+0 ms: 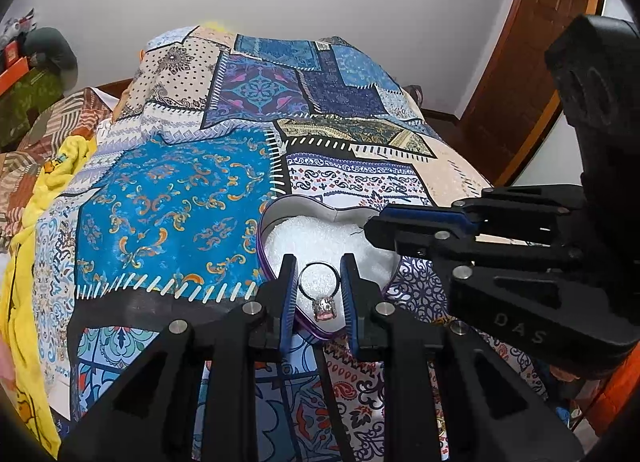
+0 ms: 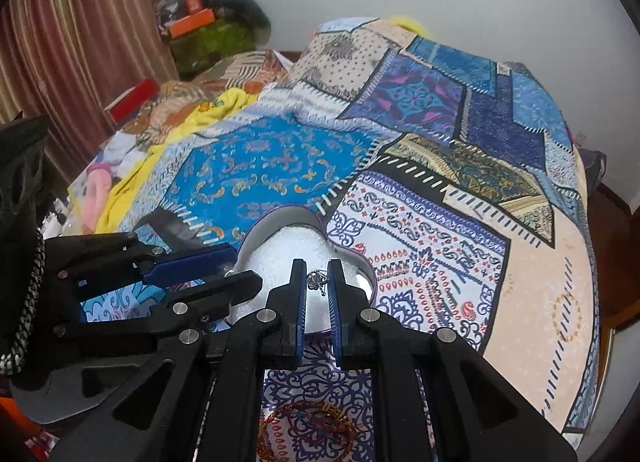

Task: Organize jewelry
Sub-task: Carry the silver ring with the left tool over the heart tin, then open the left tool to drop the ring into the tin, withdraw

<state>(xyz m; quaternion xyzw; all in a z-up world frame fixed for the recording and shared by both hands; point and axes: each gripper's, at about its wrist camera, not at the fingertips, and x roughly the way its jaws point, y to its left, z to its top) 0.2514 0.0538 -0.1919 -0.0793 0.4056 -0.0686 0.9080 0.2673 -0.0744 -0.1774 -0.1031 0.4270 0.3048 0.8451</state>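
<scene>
A heart-shaped tin (image 1: 280,208) with a purple rim and white foam lining lies on the patchwork bedspread. My left gripper (image 1: 318,278) hangs over its near point, shut on a silver ring (image 1: 319,287) with a pink stone. My right gripper (image 1: 370,226) reaches in from the right above the tin's far lobe. In the right wrist view, the right gripper (image 2: 317,280) is shut on a small silver jewelry piece (image 2: 316,281) over the tin (image 2: 280,222). The left gripper (image 2: 240,268) comes in from the left there.
Red and gold bangles (image 2: 308,428) lie on the bedspread just below the right gripper. The patchwork bedspread (image 1: 180,202) stretches away to the wall. A yellow cloth (image 1: 24,262) is bunched along the left edge. Boxes and clutter (image 2: 200,26) sit by the curtain.
</scene>
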